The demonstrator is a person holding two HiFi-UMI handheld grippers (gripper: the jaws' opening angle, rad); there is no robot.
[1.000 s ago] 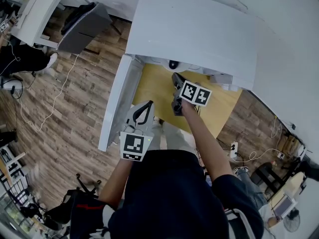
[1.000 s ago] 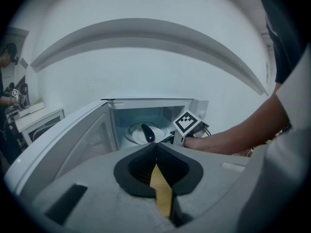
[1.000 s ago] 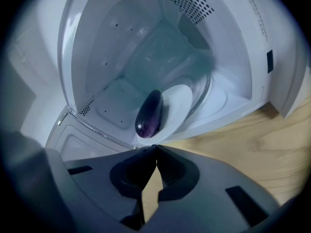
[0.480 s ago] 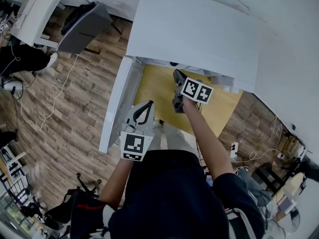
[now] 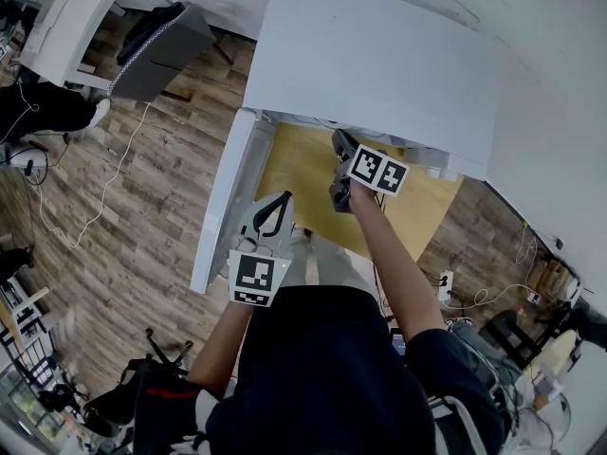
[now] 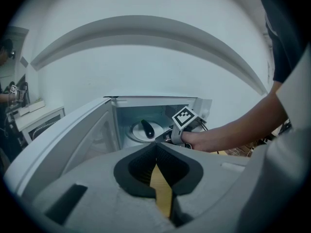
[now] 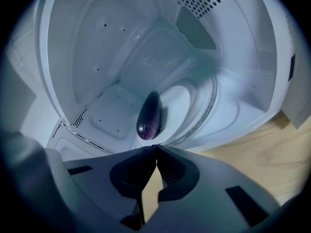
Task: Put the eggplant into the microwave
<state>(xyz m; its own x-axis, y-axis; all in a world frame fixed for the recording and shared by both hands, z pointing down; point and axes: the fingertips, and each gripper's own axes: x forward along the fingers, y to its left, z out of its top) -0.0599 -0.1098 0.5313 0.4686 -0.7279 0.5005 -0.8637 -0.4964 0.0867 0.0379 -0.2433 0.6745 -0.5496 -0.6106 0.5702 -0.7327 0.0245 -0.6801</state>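
Observation:
A dark purple eggplant (image 7: 149,114) lies on the white turntable plate (image 7: 182,103) inside the open microwave (image 5: 370,64). In the left gripper view the eggplant (image 6: 147,128) shows deep in the cavity. My right gripper (image 7: 156,147) is shut and empty, its tips just in front of the eggplant at the microwave's mouth. In the head view the right gripper (image 5: 338,143) reaches under the microwave's top edge, which hides the eggplant. My left gripper (image 6: 155,143) is shut on nothing and hangs back from the opening, beside the open door (image 5: 223,202).
The microwave door (image 6: 63,140) swings out to the left. The microwave stands on a light wooden table (image 5: 294,169). A white wall runs on the right. Wood flooring with cables, a white desk (image 5: 81,12) and a dark bag (image 5: 156,45) lie at left.
In the head view the right gripper has edged slightly further toward the microwave's mouth. The left gripper has not moved.

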